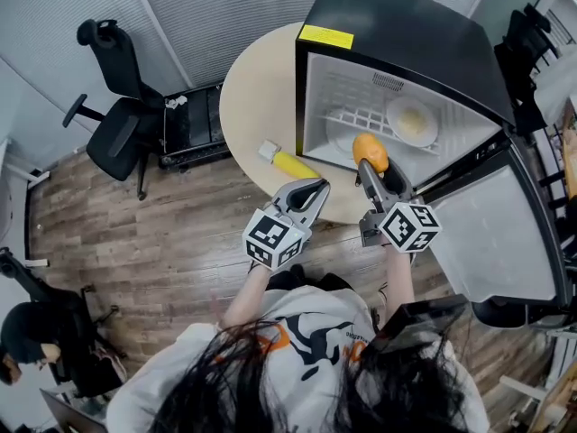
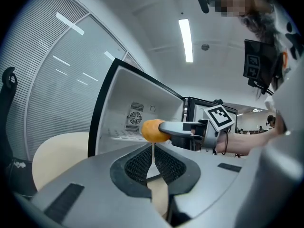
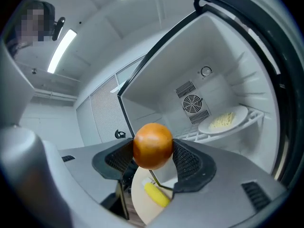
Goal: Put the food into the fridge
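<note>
An orange (image 1: 370, 151) sits between the jaws of my right gripper (image 1: 369, 164), which is shut on it and held level just in front of the open fridge (image 1: 397, 52). The right gripper view shows the orange (image 3: 152, 145) pinched between both pads, with the fridge cavity behind it. A plate of noodles (image 3: 223, 120) rests on the wire shelf inside. A yellow corn cob (image 1: 288, 161) lies on the round table (image 1: 257, 97). My left gripper (image 1: 313, 190) hovers shut and empty near the corn, left of the right gripper (image 2: 183, 127).
The fridge door (image 1: 491, 233) stands swung open to the right. A black office chair (image 1: 117, 124) and a low black cart (image 1: 194, 120) stand left of the table. A seated person (image 1: 27, 341) is at the lower left on the wood floor.
</note>
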